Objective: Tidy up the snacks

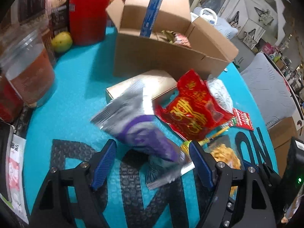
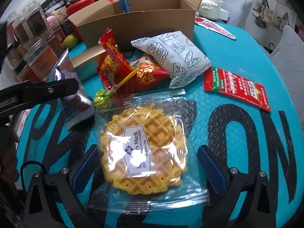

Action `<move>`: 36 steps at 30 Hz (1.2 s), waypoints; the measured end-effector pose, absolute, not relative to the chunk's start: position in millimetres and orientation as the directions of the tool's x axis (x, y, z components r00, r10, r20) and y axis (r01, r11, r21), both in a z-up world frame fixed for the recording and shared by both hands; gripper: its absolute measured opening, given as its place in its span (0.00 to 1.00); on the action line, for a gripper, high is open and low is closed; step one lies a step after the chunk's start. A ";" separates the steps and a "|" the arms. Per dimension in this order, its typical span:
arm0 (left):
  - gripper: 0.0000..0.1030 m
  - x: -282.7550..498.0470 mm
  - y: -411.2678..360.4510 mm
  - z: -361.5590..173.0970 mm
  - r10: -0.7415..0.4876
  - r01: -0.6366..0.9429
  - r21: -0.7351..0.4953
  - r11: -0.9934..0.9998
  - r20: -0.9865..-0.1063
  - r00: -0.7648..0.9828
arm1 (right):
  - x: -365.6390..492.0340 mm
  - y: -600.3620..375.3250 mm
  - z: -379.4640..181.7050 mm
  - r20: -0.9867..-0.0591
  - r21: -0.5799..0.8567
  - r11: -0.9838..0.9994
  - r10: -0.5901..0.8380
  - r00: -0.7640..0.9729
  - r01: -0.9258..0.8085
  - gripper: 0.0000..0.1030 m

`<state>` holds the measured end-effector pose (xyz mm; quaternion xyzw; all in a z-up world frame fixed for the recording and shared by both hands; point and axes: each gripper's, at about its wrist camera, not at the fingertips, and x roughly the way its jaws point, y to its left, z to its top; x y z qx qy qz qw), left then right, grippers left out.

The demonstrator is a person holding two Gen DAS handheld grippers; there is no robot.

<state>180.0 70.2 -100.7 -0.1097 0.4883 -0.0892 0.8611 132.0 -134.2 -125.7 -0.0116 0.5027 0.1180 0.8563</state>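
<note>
Your right gripper (image 2: 148,163) is hanging wide open astride the waffle packet (image 2: 144,152), ready to pinch; your left gripper (image 1: 152,161) is straddling the silver-purple pouch (image 1: 136,125), unclamped.

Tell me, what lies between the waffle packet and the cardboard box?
In the right wrist view, red snack packets, a green lollipop and a white bread-print packet lie between them.

the white label on the clear waffle packet (image 2: 144,150) reads partly "...s mark", the rest lost in glare. big black letters run across the teal mat (image 2: 247,72), "on" at its right. print on the red packets is too small to read.
</note>
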 end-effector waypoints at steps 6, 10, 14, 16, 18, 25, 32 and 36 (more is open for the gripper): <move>0.76 196.0 70.0 -105.8 -0.205 0.044 -0.213 0.976 -0.838 0.506 | 141.9 -149.7 -124.7 -0.861 0.094 0.984 0.157 0.484 -0.151 0.92; 0.76 198.9 62.7 -112.9 -0.175 0.070 -0.162 0.984 -0.846 0.503 | 143.9 -154.5 -123.4 -0.857 0.093 0.987 0.147 0.493 -0.133 0.83; 0.54 194.6 52.3 -118.7 -0.173 0.112 -0.135 0.985 -0.843 0.509 | 142.5 -155.1 -123.0 -0.852 0.095 0.987 0.150 0.501 -0.133 0.81; 0.39 191.7 46.9 -118.8 -0.171 0.136 -0.118 0.984 -0.845 0.507 | 141.3 -156.1 -122.6 -0.850 0.097 0.986 0.152 0.504 -0.132 0.80; 0.35 188.5 45.5 -118.8 -0.168 0.149 -0.105 0.983 -0.845 0.508 | 139.7 -156.7 -122.4 -0.849 0.098 0.986 0.152 0.506 -0.133 0.78; 0.33 163.6 46.7 -115.1 -0.184 0.182 -0.106 0.978 -0.847 0.498 | 127.2 -160.5 -120.7 -0.850 0.111 0.983 0.169 0.499 -0.143 0.77; 0.33 124.7 41.7 -111.0 -0.202 0.244 -0.095 0.965 -0.863 0.464 | 107.9 -156.6 -120.0 -0.856 0.115 0.979 0.184 0.483 -0.170 0.77; 0.33 115.2 37.2 -115.0 -0.203 0.258 -0.089 0.962 -0.866 0.457 | 100.5 -153.5 -121.2 -0.856 0.092 0.979 0.170 0.488 -0.181 0.78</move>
